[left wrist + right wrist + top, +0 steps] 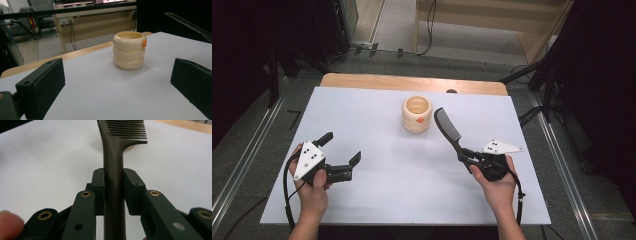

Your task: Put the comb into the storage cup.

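- Cream, ringed cup [416, 114] stands upright on the white desk [402, 200], toward the far edge; we take it as our landmark. It carries a small orange spot [420, 120] on its near side.
- Left of the cup and nearer to us, our left hand [312, 187] holds the left claw [343, 148], its jaws spread wide with nothing between them. In the left gripper view the cup [129, 50] sits ahead between those jaws, well apart from them.
- Right of the cup, our right claw [464, 154] is clamped on the handle of a black comb [447, 125].
- The comb's toothed end lies just beside the cup; whether they touch we cannot tell.
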The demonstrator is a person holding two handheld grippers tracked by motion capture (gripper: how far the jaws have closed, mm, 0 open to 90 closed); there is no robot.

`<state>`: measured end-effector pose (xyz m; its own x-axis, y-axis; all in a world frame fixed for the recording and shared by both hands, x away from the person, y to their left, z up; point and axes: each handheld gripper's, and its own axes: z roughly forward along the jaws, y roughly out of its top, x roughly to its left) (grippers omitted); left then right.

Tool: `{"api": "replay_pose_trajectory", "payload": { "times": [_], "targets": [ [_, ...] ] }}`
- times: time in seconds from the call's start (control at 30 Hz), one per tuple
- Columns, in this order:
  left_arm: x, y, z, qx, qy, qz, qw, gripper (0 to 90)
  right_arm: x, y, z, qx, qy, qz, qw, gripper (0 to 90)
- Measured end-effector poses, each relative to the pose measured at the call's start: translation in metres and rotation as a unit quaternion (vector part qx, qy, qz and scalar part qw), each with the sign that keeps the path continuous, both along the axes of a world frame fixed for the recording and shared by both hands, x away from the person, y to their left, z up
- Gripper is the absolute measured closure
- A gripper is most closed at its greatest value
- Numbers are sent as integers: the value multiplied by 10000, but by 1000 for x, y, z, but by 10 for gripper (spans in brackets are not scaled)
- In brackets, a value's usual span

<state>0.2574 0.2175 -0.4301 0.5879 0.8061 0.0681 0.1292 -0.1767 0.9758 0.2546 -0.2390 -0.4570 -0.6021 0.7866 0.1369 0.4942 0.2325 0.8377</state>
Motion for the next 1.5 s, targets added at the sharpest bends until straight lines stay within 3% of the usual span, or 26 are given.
{"api": "replay_pose_trajectory", "payload": {
  "times": [0.27, 0.37, 0.57, 0.77, 0.93, 1.5],
  "targets": [
    [8, -13, 8, -164, -5, -218, 9996, 0, 5, 6, 1, 156, -147, 20, 9998, 710],
    [8, -16, 6, -253, 18, -290, 9993, 0, 4, 8, 0, 138, -200, 67, 9997, 709],
    [6, -21, 1, -230, 106, -468, 9986, 0, 1, 12, -3, 102, -381, 169, 9991, 709],
    [3, -27, -1, -386, 176, -605, 9973, 0, -2, 16, -7, 317, -457, 259, 9981, 709],
    [1, -34, -2, -356, 175, -727, 9966, 0, -5, 23, -9, 269, -491, 374, 9977, 709],
    [-1, -45, -4, -579, 276, -928, 9936, 0, -11, 47, -17, 191, -675, 651, 9954, 709]
  ]
}}
